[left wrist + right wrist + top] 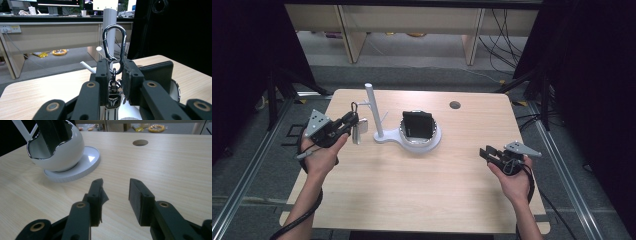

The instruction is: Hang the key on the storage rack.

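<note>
Left fingers (130, 75) clenched on glossy metal carabiner (114, 45); right fingers (140, 195) released, rubbery.

The left forearm comes in from the bottom left, its hand (323, 152) wrapped under the left gripper (353, 120), which is raised and aimed right and slightly away. Its jaws are clamped close together on a carabiner (114, 47). The right hand (513, 179) holds the right gripper (485, 152) low over the bench (422, 195), aimed left, jaws apart and holding nothing.
</note>
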Motion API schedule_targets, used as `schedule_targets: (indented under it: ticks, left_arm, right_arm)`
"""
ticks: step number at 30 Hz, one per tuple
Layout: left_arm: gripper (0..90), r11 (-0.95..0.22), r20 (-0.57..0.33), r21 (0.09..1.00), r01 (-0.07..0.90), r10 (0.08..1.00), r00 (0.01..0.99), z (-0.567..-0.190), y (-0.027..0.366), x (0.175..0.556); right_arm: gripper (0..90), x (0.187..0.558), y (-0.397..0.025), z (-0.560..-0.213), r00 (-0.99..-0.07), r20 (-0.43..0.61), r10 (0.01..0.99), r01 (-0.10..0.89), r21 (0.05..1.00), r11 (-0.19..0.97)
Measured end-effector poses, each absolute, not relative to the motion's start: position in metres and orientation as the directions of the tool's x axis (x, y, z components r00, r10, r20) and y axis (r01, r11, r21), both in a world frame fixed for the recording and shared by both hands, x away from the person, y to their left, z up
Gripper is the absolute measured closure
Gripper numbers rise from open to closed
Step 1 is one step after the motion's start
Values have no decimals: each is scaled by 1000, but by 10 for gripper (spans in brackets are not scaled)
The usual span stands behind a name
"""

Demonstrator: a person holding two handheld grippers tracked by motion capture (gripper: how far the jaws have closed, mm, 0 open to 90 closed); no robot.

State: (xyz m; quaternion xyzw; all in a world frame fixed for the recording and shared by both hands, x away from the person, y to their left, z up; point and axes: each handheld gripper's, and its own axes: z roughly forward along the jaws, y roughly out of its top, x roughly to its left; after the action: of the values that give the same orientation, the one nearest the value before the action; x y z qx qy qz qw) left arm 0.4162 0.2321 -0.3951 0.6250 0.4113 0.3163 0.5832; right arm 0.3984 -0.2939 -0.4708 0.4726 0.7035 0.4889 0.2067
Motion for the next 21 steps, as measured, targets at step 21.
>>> schedule_targets:
  ticks: [21]
  left_arm:
    - [757,19,-104,982,188,884,456,-401,231,434]
  right_arm:
    - [645,400,-293,-473,-483,188,855,452,890,60]
